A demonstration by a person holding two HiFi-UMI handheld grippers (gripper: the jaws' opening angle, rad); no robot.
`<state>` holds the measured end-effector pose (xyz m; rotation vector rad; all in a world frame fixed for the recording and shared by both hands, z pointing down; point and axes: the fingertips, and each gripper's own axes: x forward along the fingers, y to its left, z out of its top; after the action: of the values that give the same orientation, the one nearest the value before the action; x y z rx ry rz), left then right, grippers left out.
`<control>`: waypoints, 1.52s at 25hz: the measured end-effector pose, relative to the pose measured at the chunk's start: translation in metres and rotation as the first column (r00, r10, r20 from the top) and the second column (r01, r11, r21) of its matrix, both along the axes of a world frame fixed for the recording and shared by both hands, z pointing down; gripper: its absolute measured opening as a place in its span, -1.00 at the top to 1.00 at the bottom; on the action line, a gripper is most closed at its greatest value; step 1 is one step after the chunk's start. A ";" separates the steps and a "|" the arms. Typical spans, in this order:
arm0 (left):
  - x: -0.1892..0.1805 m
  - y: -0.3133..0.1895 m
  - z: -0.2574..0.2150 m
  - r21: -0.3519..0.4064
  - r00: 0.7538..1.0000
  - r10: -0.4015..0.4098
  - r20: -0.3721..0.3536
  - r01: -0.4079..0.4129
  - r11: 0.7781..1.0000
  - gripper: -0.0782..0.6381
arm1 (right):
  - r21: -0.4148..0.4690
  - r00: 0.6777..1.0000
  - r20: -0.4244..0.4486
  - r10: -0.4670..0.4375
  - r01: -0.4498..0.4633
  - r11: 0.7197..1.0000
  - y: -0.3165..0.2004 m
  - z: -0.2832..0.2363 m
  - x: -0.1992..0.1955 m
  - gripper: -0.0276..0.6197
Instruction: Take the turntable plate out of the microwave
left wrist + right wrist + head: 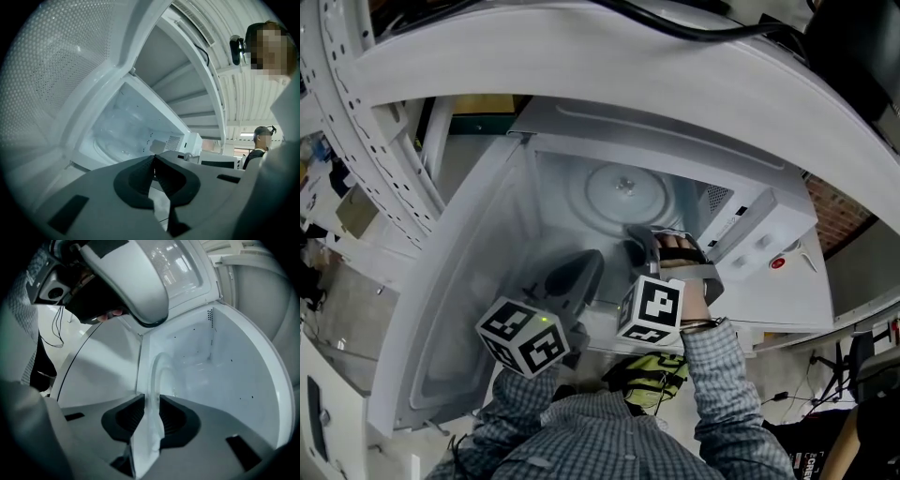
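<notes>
The round glass turntable plate [623, 192] lies flat on the floor of the open white microwave [750, 234]. My right gripper [637, 240] reaches into the cavity at the plate's near edge. In the right gripper view the plate's rim [157, 371] runs edge-on between the jaws of the right gripper [149, 406], and both pads lie against the glass. My left gripper [592, 261] hovers level at the cavity's mouth, to the left of the right one. Its jaws [153, 161] are shut with nothing in them, and the plate [112, 145] shows beyond them.
The microwave door [459, 281] hangs wide open to the left. The control panel with a red button [776, 263] is on the right. White shelf rails [356, 122] arch overhead. Another person [260, 140] stands in the background.
</notes>
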<state>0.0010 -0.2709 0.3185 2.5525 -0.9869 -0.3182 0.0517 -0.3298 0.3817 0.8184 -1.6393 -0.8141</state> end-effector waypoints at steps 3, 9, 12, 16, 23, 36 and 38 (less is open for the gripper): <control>-0.002 0.000 0.001 -0.007 1.000 0.006 -0.010 -0.006 1.000 0.76 | -0.047 0.999 0.036 0.006 -0.004 0.999 0.001 -0.002 -0.002 0.65; -0.003 0.002 0.001 -0.012 1.000 0.019 -0.022 -0.019 1.000 0.76 | -0.037 1.000 0.000 0.000 0.000 0.999 0.001 -0.007 -0.002 0.76; -0.002 0.003 0.002 -0.023 0.999 0.031 -0.042 -0.032 0.999 0.76 | -0.017 1.000 -0.007 0.003 -0.003 1.000 0.004 -0.008 -0.002 0.77; -0.001 0.005 0.000 -0.045 0.993 0.053 -0.104 -0.058 0.997 0.76 | 0.021 1.000 0.000 0.020 -0.020 1.000 0.007 -0.015 0.004 0.78; 0.003 0.009 -0.002 -0.113 0.969 0.092 -0.231 -0.120 0.986 0.75 | 0.022 1.000 0.005 0.027 -0.027 0.999 0.025 -0.008 0.010 0.78; 0.002 0.017 0.016 -0.283 0.939 0.042 -0.341 -0.145 0.948 0.40 | 0.066 0.997 0.073 0.001 -0.006 0.998 0.060 -0.016 0.009 0.78; 0.000 0.013 0.019 -0.304 0.934 0.010 -0.357 -0.127 0.944 0.37 | 0.073 0.997 0.071 -0.009 0.003 0.997 0.066 -0.017 0.008 0.78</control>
<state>0.0006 -0.2575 0.3371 2.1301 -0.7408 -0.5255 0.0595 -0.2639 0.3651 0.9035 -1.6838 -0.8621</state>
